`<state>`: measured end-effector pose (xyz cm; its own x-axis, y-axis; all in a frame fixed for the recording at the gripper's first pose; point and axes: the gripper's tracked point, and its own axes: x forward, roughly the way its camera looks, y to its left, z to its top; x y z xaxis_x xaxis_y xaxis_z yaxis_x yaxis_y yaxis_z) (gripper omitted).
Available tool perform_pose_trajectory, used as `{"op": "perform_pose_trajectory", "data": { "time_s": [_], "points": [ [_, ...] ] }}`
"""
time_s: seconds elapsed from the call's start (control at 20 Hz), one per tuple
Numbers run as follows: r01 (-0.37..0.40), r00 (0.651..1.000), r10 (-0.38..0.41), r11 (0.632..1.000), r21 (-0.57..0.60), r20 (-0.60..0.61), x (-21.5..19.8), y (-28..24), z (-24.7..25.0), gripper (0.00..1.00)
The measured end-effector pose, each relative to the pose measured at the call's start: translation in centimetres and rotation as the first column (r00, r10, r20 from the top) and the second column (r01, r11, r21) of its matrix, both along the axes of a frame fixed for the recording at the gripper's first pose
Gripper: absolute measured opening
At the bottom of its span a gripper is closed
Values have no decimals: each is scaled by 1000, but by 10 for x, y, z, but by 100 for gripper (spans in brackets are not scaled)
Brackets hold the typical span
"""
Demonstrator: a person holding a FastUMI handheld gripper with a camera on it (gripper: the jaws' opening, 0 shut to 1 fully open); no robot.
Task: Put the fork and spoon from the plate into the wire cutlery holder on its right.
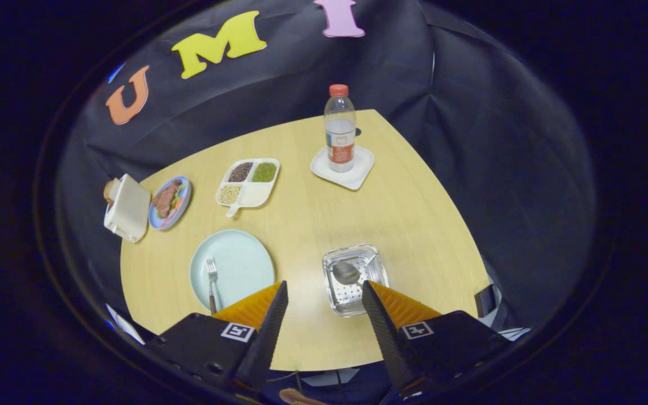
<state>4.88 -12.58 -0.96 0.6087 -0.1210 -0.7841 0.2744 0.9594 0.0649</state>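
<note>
Wooden tabletop (pixel 313 225) lies bare between the wide-spread, empty fingers of the gripper (pixel 324 295). Just ahead, the wire cutlery holder (pixel 356 278) contains the spoon (pixel 346 273); the fork (pixel 211 281) rests on the plate (pixel 239 261) beside it. Beyond stand a water bottle (pixel 340 129) and a divided tray (pixel 248 183).

The single fisheye camera rides on the gripper (pixel 324 292), looking forward along its spread, empty fingers. It sits high above the near edge of the pale wooden table (pixel 414 214), facing down and across the whole tabletop toward the booth's black cloth wall (pixel 470 112)
</note>
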Motion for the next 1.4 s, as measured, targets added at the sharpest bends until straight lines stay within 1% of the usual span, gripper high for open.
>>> {"op": "perform_pose_trajectory", "data": {
  "time_s": [0.05,0.1,0.15,0.2,0.25,0.35,0.6,0.9,1.15,1.4],
  "points": [
    [-16,1000,16,1000,-6,2,0,10,1,84],
    [-33,999,33,999,-11,3,-1,22,3,85],
    [-54,999,54,998,-20,4,0,32,4,90],
    [-72,997,72,997,-34,4,0,42,3,91],
    [-93,996,93,995,-42,2,1,53,3,95],
    [-119,993,118,992,-46,-12,3,74,-5,96],
    [-190,980,187,981,-46,-61,14,120,-30,95],
    [-236,963,232,971,-18,-137,32,163,-78,95],
    [-250,951,246,968,3,-185,49,187,-112,95],
    [-227,952,225,974,16,-205,64,196,-132,92]
  ]
}}
